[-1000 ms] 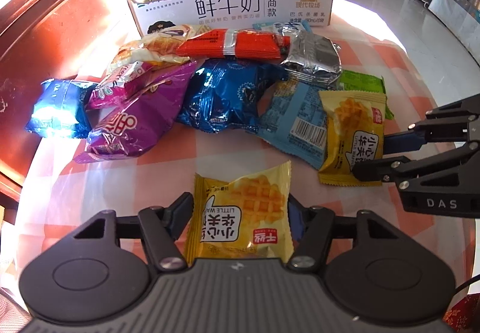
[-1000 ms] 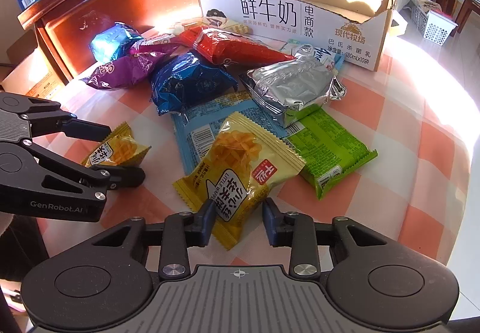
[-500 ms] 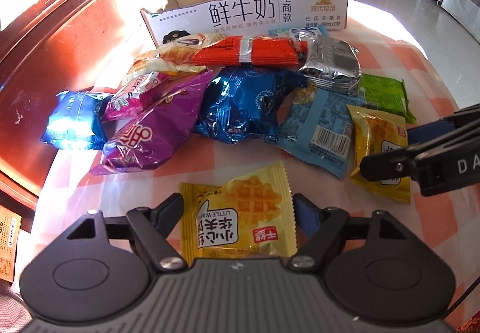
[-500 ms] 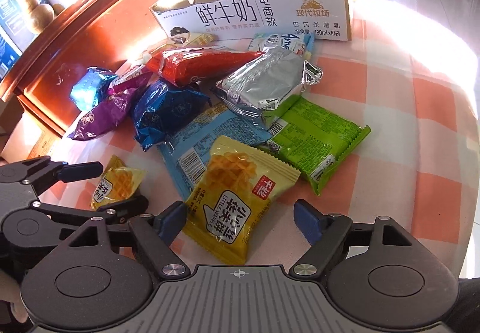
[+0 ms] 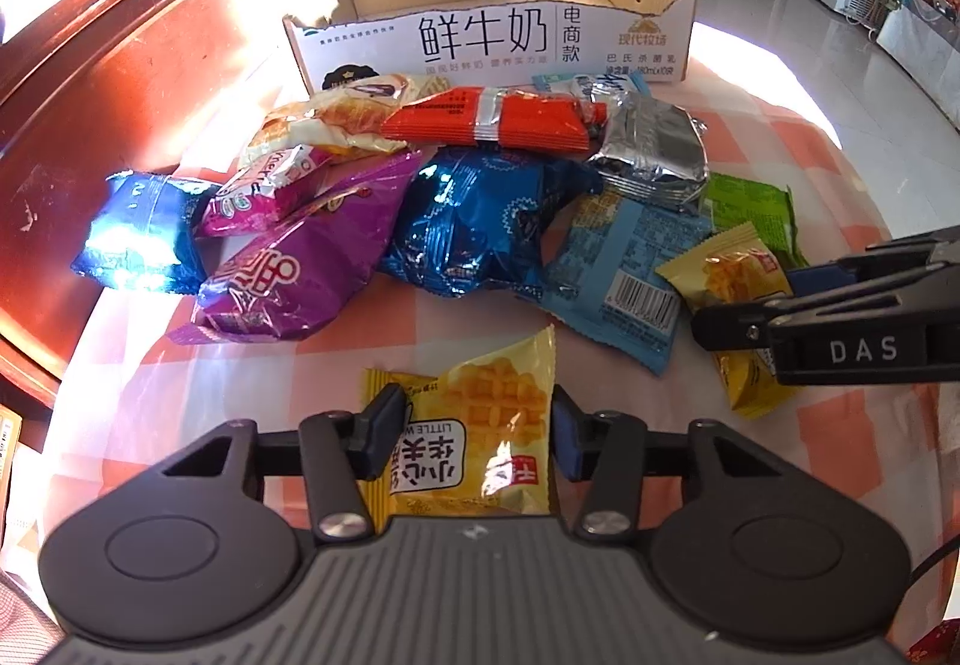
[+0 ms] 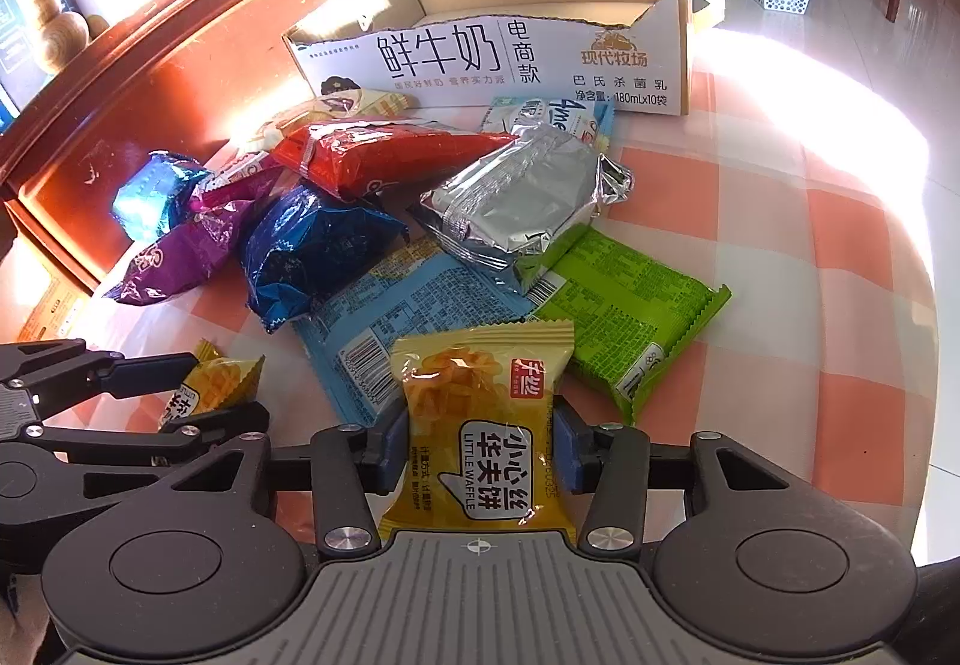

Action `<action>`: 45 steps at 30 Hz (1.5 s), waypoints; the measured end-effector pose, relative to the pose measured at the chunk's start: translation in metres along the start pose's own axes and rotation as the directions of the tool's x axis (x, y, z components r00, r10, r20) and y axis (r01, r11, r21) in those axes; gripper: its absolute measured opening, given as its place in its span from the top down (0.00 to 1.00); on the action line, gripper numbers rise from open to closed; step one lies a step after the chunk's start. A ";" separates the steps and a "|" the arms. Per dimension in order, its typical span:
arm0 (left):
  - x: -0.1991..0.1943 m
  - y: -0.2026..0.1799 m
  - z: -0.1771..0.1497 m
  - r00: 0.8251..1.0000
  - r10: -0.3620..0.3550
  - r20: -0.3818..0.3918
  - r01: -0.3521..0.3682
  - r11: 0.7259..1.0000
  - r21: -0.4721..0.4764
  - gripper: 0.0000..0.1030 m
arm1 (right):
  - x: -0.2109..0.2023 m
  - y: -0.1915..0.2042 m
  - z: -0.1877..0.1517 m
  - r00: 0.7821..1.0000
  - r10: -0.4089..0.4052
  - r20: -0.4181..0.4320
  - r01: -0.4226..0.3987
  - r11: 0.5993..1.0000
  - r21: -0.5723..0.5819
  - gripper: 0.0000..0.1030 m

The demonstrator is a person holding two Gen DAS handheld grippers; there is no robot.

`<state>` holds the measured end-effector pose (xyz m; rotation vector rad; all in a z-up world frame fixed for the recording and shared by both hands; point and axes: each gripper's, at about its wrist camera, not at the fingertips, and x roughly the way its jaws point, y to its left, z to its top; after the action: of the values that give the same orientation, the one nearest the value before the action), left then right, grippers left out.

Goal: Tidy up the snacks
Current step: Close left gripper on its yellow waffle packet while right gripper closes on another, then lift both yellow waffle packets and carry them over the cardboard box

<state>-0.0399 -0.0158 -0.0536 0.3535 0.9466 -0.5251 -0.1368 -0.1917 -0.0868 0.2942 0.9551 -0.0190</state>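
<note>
Two yellow waffle packets lie at the near edge of the snack heap. My left gripper (image 5: 474, 437) has one yellow waffle packet (image 5: 480, 425) between its fingers, its jaws closing with both pads against the packet's side edges. My right gripper (image 6: 477, 449) is shut on the other yellow waffle packet (image 6: 486, 425), which stands straight between the pads. In the left wrist view the right gripper (image 5: 750, 299) shows at the right with its packet (image 5: 738, 275). The right wrist view has the left gripper (image 6: 225, 392) and its packet (image 6: 210, 392) low at the left. An open cardboard milk box (image 5: 492, 35) stands behind the heap.
On the orange-checked tablecloth (image 6: 780, 245) lie a purple bag (image 5: 288, 275), a dark blue bag (image 5: 480, 221), a silver pack (image 5: 654, 155), a red pack (image 5: 492, 119), a flat light-blue packet (image 5: 624, 269) and a green packet (image 6: 630, 305). Red wooden furniture (image 5: 120, 95) borders the left.
Both grippers opened wide half a second ago and have closed again on their waffle packets. The right gripper has rolled, so its packet now sits straight between the pads.
</note>
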 end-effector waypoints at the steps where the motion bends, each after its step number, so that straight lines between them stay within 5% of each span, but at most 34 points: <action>1: -0.001 -0.001 0.001 1.000 0.000 0.003 0.000 1.000 0.004 0.57 | -0.001 -0.001 0.000 1.000 0.008 -0.004 -0.008 1.000 0.007 0.56; 18: -0.014 0.004 0.008 0.998 -0.056 0.035 0.059 0.995 -0.075 0.64 | -0.009 -0.005 0.001 0.999 0.049 0.008 -0.049 0.999 0.013 0.56; 21: -0.009 0.001 0.005 0.999 -0.045 0.016 0.045 0.998 -0.053 0.53 | -0.008 -0.006 0.001 0.999 0.049 -0.002 -0.049 0.999 0.017 0.56; 24: 0.001 -0.005 -0.001 0.999 0.016 -0.032 -0.016 1.000 -0.009 0.29 | -0.008 -0.005 0.001 0.999 0.052 -0.004 -0.052 0.999 0.016 0.56; 27: 0.005 -0.003 -0.006 0.998 0.054 -0.038 -0.055 0.998 -0.019 0.20 | -0.008 -0.005 0.002 0.998 0.056 -0.004 -0.056 0.998 0.011 0.56; 32: 0.000 0.001 -0.007 1.000 0.016 -0.021 -0.017 0.999 -0.050 0.39 | -0.007 -0.006 0.001 0.998 0.055 -0.006 -0.054 0.998 0.014 0.56; 37: -0.007 0.009 -0.002 1.000 -0.012 0.005 0.013 0.993 -0.121 0.84 | -0.008 -0.008 0.000 0.998 0.067 0.001 -0.067 0.998 0.017 0.56; 45: -0.005 0.012 -0.001 1.000 0.018 0.000 -0.017 0.990 -0.139 0.85 | -0.011 -0.007 0.000 0.995 0.098 0.008 -0.099 0.995 0.003 0.56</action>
<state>-0.0358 -0.0042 -0.0489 0.2359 0.9720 -0.4409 -0.1440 -0.2001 -0.0793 0.3435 0.9320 0.0687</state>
